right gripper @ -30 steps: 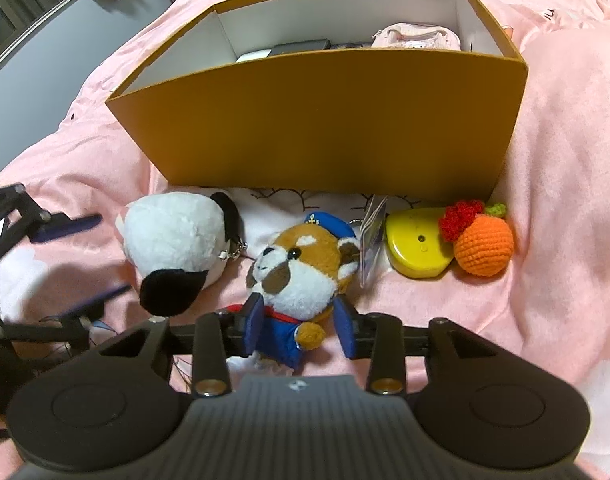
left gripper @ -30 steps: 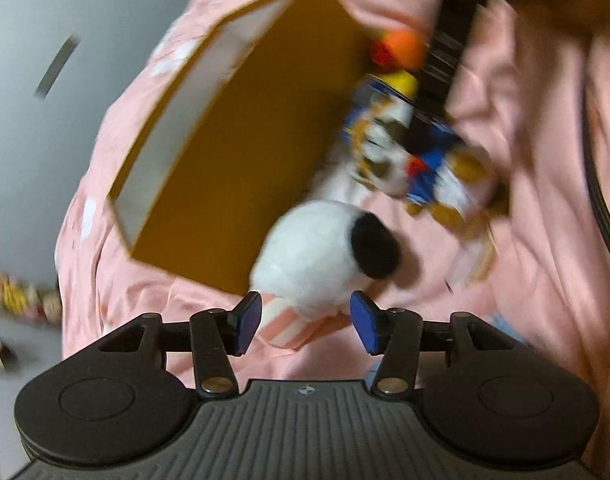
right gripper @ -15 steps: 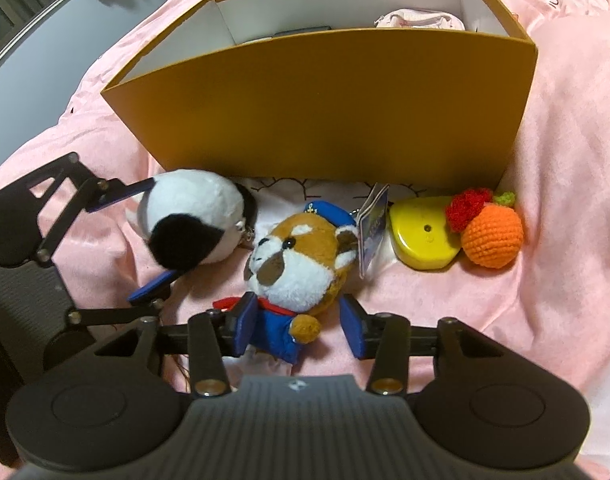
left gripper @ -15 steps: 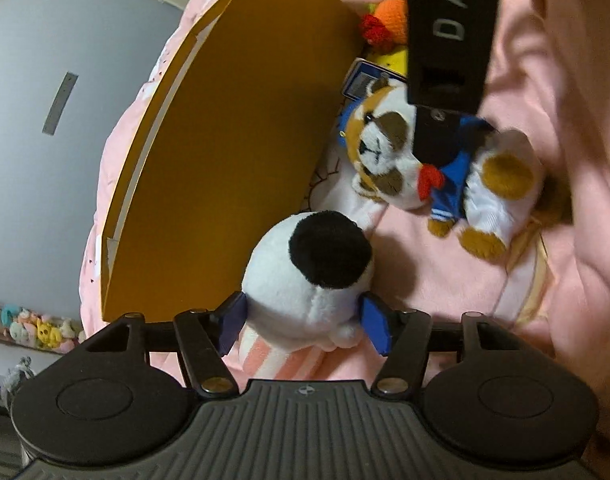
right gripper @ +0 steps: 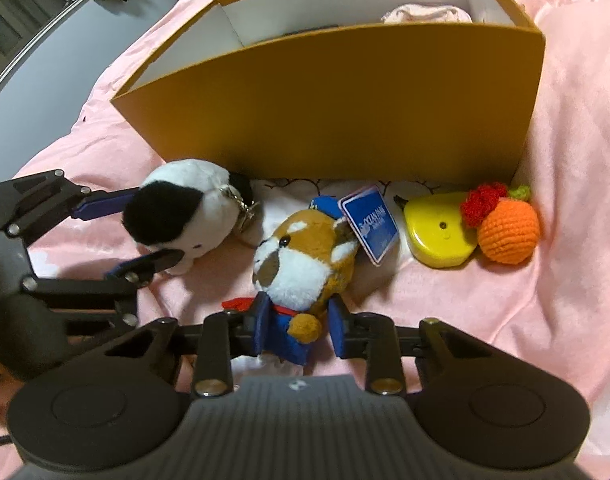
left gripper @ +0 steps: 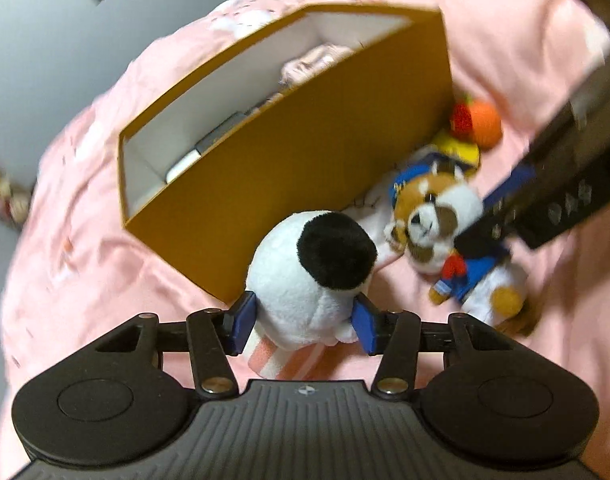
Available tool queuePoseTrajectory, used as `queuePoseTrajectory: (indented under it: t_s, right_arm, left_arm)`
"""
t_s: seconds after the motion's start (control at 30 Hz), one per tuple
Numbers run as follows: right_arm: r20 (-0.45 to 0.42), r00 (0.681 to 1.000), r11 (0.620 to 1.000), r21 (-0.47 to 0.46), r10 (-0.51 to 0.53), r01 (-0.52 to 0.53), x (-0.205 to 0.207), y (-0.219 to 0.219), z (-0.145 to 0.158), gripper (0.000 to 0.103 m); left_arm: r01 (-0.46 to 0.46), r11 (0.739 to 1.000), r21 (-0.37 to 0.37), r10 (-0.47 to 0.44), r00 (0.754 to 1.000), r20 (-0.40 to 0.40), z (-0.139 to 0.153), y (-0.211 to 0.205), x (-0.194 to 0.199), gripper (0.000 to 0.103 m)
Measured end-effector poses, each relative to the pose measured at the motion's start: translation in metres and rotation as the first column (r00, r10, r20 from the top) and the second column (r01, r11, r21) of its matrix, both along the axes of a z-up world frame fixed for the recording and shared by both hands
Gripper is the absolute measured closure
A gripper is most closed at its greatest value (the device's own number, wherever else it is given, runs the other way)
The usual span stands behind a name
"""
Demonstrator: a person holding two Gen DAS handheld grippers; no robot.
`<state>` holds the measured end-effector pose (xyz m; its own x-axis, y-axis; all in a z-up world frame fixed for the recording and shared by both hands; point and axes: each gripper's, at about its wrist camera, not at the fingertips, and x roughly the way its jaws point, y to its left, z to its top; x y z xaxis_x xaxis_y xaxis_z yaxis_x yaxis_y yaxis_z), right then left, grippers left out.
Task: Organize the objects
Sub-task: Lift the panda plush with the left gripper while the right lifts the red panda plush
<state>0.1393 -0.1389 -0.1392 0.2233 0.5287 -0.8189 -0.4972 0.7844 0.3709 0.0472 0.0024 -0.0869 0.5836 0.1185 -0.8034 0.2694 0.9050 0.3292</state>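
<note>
A pink blanket (right gripper: 565,240) bears an orange box (right gripper: 345,112). In front of the box, the left gripper (left gripper: 303,322), tilted down, has just closed on the white plush (left gripper: 305,276); the right gripper (right gripper: 297,330) has just closed on the panda plush (right gripper: 305,256). The box wall hides most of the contents.

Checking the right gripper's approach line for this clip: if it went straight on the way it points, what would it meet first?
The red panda plush, already between the right gripper pads, which have just been closing on its blue outfit. Beyond it, probably the orange box.
</note>
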Motion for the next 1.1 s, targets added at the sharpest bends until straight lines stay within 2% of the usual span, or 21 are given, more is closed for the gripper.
queuePoseTrajectory:
  t_s: [0.1, 0.23, 0.3, 0.37, 0.4, 0.53, 0.6, 0.67, 0.7, 0.73, 0.8, 0.93, 1.1]
  right_arm:
    - [0.014, 1.000, 1.000, 0.000, -0.001, 0.001, -0.002, -0.002, 0.006, 0.072]
    - [0.037, 0.999, 0.999, 0.009, -0.032, 0.031, 0.002, -0.010, 0.014, 0.072]
    - [0.044, 0.998, 0.999, -0.015, -0.042, 0.043, 0.003, -0.011, 0.014, 0.072]
    - [0.029, 0.998, 0.998, -0.027, -0.052, 0.053, 0.006, -0.012, 0.010, 0.072]
    - [0.016, 0.998, 0.998, -0.029, -0.055, 0.055, 0.008, -0.012, 0.007, 0.072]
    - [-0.012, 0.998, 0.997, -0.045, -0.058, 0.057, 0.011, -0.012, -0.001, 0.069]
    - [-0.015, 0.998, 0.997, -0.048, -0.061, 0.060, 0.012, -0.011, -0.003, 0.067]
    - [-0.016, 0.998, 0.996, -0.050, -0.068, 0.068, 0.012, -0.011, -0.004, 0.064]
    - [-0.016, 0.997, 0.996, -0.048, -0.071, 0.070, 0.013, -0.012, -0.004, 0.064]
    - [-0.015, 0.997, 0.996, -0.046, -0.073, 0.072, 0.013, -0.012, -0.004, 0.064]
    - [-0.008, 0.997, 0.996, -0.040, -0.075, 0.075, 0.012, -0.013, -0.003, 0.064]
    - [0.014, 0.996, 0.996, -0.030, -0.083, 0.084, 0.010, -0.018, 0.004, 0.061]
    - [0.074, 0.996, 0.997, -0.049, -0.057, 0.061, 0.003, -0.015, 0.012, 0.058]
  left_arm:
    - [-0.043, 0.986, -0.162, 0.044, 0.999, -0.001, 0.022, 0.010, 0.003, 0.049]
    - [-0.130, 0.919, -0.373, 0.114, 0.991, -0.065, 0.032, 0.022, 0.004, 0.049]
    - [-0.209, 0.850, -0.484, 0.163, 0.977, -0.136, 0.029, 0.033, 0.009, 0.050]
    - [-0.312, 0.747, -0.587, 0.219, 0.949, -0.226, 0.024, 0.048, 0.020, 0.050]
    - [-0.359, 0.711, -0.605, 0.247, 0.933, -0.263, 0.016, 0.054, 0.022, 0.050]
    - [-0.439, 0.678, -0.590, 0.303, 0.898, -0.319, -0.003, 0.061, 0.027, 0.049]
    - [-0.442, 0.685, -0.579, 0.323, 0.897, -0.303, 0.000, 0.061, 0.027, 0.049]
    - [-0.412, 0.740, -0.532, 0.330, 0.911, -0.246, 0.007, 0.055, 0.025, 0.048]
    - [-0.375, 0.778, -0.505, 0.310, 0.927, -0.210, 0.011, 0.049, 0.022, 0.048]
    - [-0.341, 0.804, -0.487, 0.285, 0.940, -0.188, 0.014, 0.044, 0.021, 0.046]
    - [-0.278, 0.834, -0.476, 0.226, 0.960, -0.165, 0.013, 0.038, 0.019, 0.041]
    - [-0.220, 0.861, -0.459, 0.155, 0.972, -0.176, 0.011, 0.031, 0.017, 0.036]
    - [-0.219, 0.886, -0.409, 0.169, 0.973, -0.155, 0.005, 0.025, 0.021, 0.034]
